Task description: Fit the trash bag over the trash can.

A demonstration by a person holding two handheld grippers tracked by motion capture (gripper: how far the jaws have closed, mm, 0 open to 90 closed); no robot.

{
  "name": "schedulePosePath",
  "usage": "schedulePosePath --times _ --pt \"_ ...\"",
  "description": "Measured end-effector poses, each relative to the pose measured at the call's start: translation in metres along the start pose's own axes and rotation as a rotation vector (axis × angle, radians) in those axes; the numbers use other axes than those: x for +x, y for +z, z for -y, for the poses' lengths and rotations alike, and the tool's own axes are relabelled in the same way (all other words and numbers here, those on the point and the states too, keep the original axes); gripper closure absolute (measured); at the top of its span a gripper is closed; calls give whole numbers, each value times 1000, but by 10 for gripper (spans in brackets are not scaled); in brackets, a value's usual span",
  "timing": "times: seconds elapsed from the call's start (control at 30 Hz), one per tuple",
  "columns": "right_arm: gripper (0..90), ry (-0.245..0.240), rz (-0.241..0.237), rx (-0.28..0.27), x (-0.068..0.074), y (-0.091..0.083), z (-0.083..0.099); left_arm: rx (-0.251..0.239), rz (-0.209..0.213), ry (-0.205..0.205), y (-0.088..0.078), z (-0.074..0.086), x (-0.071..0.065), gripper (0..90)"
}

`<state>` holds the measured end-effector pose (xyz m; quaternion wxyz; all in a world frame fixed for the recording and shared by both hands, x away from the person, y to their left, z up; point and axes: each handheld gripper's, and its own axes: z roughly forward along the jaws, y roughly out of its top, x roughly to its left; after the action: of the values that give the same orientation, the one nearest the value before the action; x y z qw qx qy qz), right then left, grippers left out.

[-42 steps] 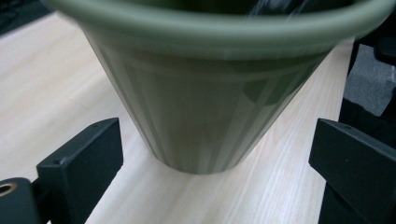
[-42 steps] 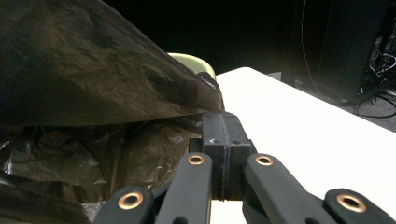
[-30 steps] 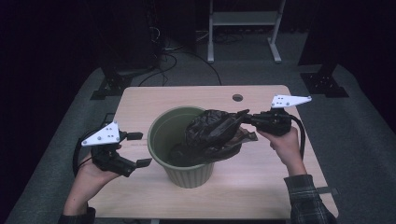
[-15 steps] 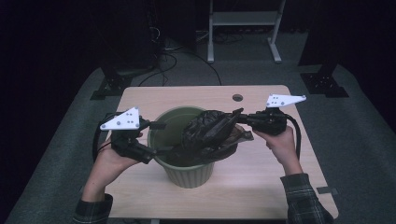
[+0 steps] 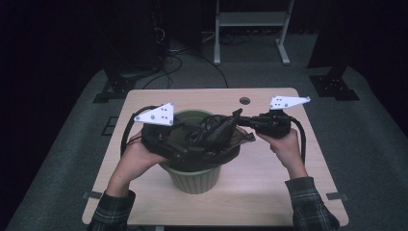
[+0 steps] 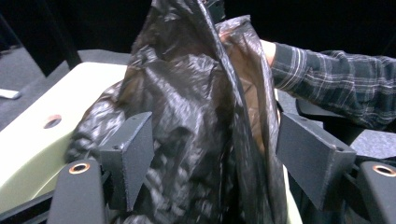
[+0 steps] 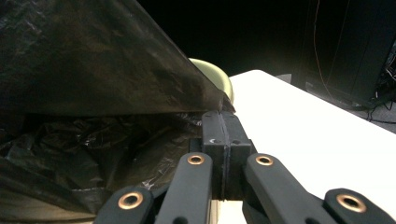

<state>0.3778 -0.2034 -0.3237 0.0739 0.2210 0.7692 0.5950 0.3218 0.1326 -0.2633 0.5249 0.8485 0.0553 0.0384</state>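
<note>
A green bin [image 5: 195,177] stands mid-table with a crumpled black plastic bag [image 5: 216,134] bunched over its mouth. My right gripper [image 5: 244,120] is shut on the bag's edge at the bin's right rim; in the right gripper view the pads [image 7: 223,135] pinch the film [image 7: 93,70]. My left gripper [image 5: 185,144] is at the bin's left rim, open, its jaws on either side of the hanging bag [image 6: 201,102]. The pale green rim [image 6: 28,158] shows below the bag in the left gripper view.
The bin sits on a light wooden table [image 5: 298,192] with a round cable hole [image 5: 244,101] at the back. A plaid sleeve [image 6: 336,74] reaches across behind the bag. A white shelf frame [image 5: 250,29] and cables lie on the floor beyond.
My left gripper has moved from the table's left side up to the bin's left rim and now straddles the bag. The right gripper holds its grip, shifted only slightly.
</note>
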Motion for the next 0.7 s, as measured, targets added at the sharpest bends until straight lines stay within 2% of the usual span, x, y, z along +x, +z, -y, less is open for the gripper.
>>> schedulePosePath --times 0.1,0.13,0.17,0.23,0.27,0.3,0.33,0.37,0.4,0.47,0.53,0.7 --pt "900 3 0 -5 -1 1 0 18 37 -2 10 -2 1 400" --pt "900 3 0 -5 -1 1 0 18 37 -2 10 -2 1 440" --pt "900 3 2 -6 -1 1 0 18 43 2 12 -3 2 440" --pt "900 2 3 -9 -1 1 0 29 46 15 16 -3 2 500" --pt "900 3 4 -10 -1 0 0 41 51 26 18 -3 2 611" --pt "900 3 4 -10 -1 0 0 58 58 36 20 -4 2 611" --pt "900 5 7 -10 -1 0 0 68 61 38 21 -4 2 735" --pt "900 5 7 -10 -1 0 0 76 67 42 22 -4 2 735" --pt "900 3 7 -11 -1 -1 0 77 74 43 23 -4 2 791" --pt "873 1 11 -11 0 -3 0 87 52 33 22 -4 4 898" --pt "863 9 6 -13 0 -5 -1 83 49 24 21 -4 6 899" --pt "804 2 19 -23 2 -15 -2 80 -8 6 13 -1 12 899"
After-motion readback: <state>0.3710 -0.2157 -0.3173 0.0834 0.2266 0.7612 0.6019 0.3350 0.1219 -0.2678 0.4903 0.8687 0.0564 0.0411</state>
